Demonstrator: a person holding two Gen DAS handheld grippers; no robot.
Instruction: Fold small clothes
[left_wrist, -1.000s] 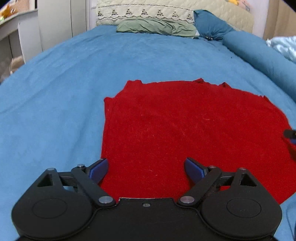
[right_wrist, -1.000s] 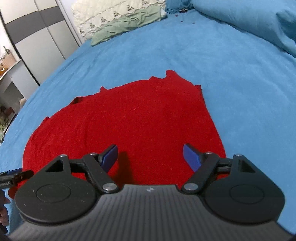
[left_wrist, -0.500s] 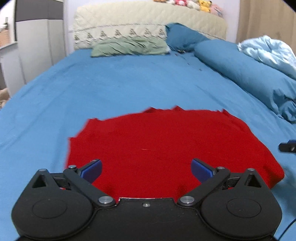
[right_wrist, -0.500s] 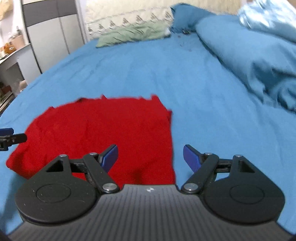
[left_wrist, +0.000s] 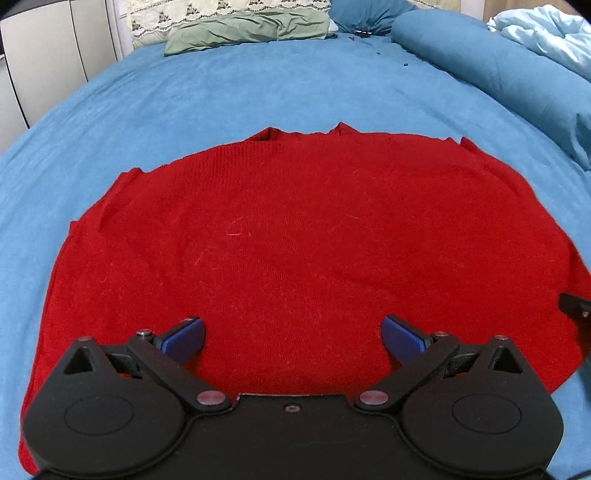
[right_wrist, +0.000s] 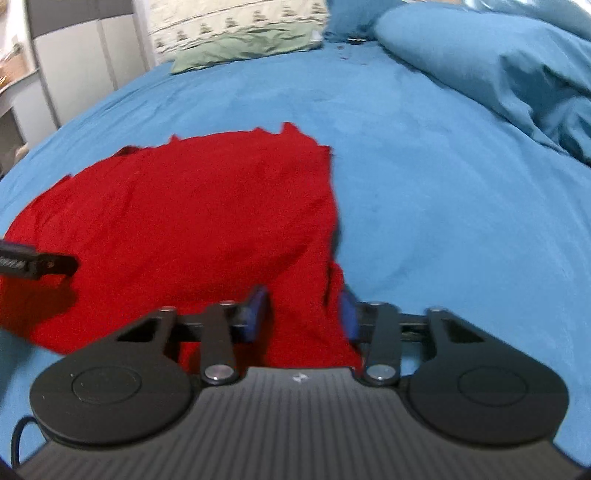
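A red knitted garment (left_wrist: 295, 229) lies spread flat on the blue bed sheet (left_wrist: 184, 96). My left gripper (left_wrist: 291, 334) hovers over its near edge, open wide, with nothing gripped between the blue pads (left_wrist: 184, 334). In the right wrist view the garment (right_wrist: 177, 206) fills the left half. My right gripper (right_wrist: 303, 314) is at the garment's near right edge, its jaws closing, and a raised bunch of red cloth fills the gap between its pads. A tip of the right gripper (left_wrist: 576, 310) shows at the left wrist view's right edge. The left gripper (right_wrist: 37, 262) pokes in from the left.
A green pillow (left_wrist: 247, 27) and a cream quilted headboard (left_wrist: 229, 9) stand at the far end. A rolled blue duvet (left_wrist: 498, 70) runs along the right side, with a pale blue blanket (left_wrist: 546, 29) behind it. Grey wardrobe doors (right_wrist: 74, 62) are beyond the bed's left edge.
My right gripper has narrowed from wide open onto the garment's right edge, bunching the cloth. My left gripper has slid along the near edge towards the garment's middle and stays open.
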